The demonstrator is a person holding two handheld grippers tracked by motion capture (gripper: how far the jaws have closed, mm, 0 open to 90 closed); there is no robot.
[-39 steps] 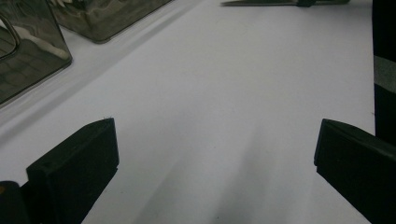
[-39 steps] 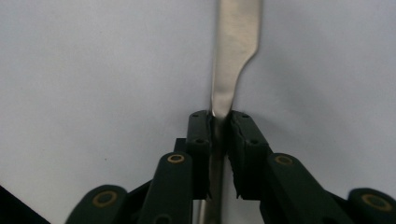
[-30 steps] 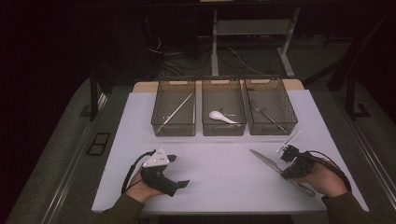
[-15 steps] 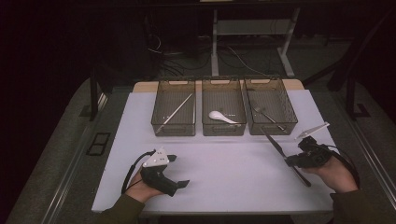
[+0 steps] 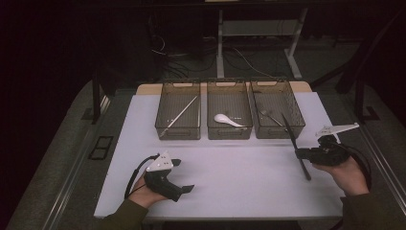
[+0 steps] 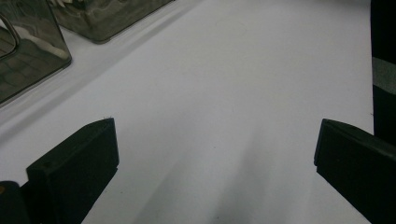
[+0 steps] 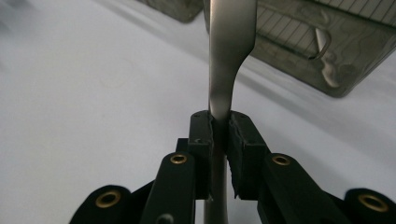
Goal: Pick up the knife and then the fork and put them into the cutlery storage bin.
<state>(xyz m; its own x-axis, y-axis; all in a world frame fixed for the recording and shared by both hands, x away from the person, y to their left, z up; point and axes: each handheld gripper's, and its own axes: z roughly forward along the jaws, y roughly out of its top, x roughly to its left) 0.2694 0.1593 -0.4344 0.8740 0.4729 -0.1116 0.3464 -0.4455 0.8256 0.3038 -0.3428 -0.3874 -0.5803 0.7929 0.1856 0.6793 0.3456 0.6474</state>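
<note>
Carrying: a metal utensil (image 7: 231, 51), clamped by our right gripper (image 5: 300, 154) fingers near the table's right edge; left gripper (image 5: 184, 176) open, empty. We keep it level toward the right bin (image 5: 278, 128).

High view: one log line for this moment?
right gripper: shut on metal utensil, lifted | left gripper: open, nothing held | right bin: nearest utensil tip

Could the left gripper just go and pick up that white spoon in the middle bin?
Probably yes: the left gripper is open and empty, the white spoon lies uncovered in the open-topped middle bin, with bare table between.
</note>
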